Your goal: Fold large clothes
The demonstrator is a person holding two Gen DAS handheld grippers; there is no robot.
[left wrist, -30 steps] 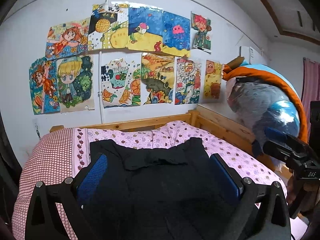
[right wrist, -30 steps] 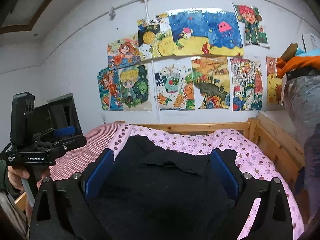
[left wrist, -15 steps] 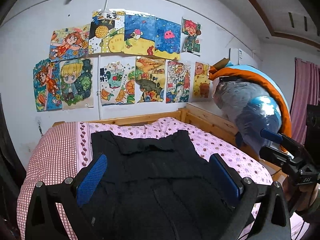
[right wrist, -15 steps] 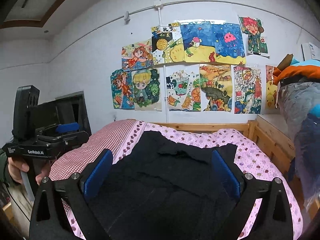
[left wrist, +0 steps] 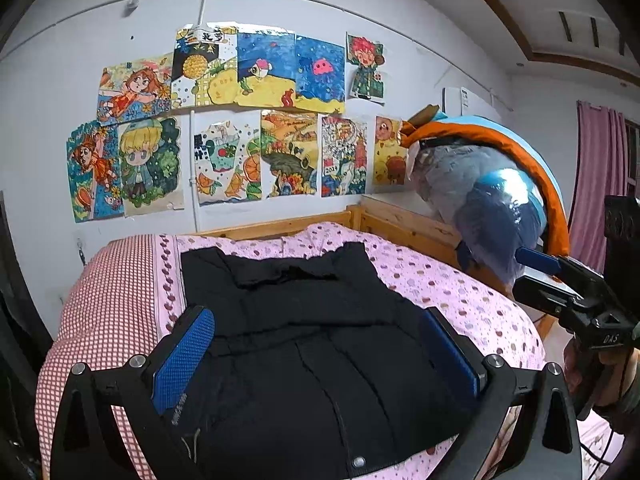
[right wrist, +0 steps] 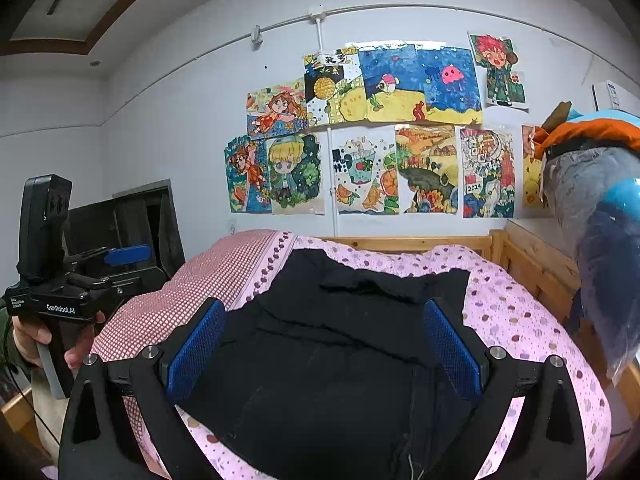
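A large black garment [left wrist: 304, 332] lies spread on the pink dotted bed cover [left wrist: 460, 296], its far edge rumpled into a small fold [left wrist: 280, 274]. My left gripper [left wrist: 316, 344] hovers open above the garment's near half, nothing between its blue pads. The right wrist view shows the same black garment [right wrist: 332, 360] with my right gripper [right wrist: 324, 340] open over it, holding nothing. Each gripper shows in the other's view: the right gripper [left wrist: 572, 296] in a hand at the bed's right, the left gripper [right wrist: 60, 288] in a hand at the left.
A red-checked pillow [left wrist: 108, 292] lies left of the garment. A wooden bed frame [left wrist: 404, 224] runs along the back and right. Bagged bedding with an orange cover [left wrist: 492, 196] is piled at the right rail. Drawings [left wrist: 248, 128] cover the wall. A dark cabinet [right wrist: 136, 224] stands left.
Both grippers have drawn back and risen from the bed, so more of the garment and bed cover shows. Both stay open, and the garment lies as before.
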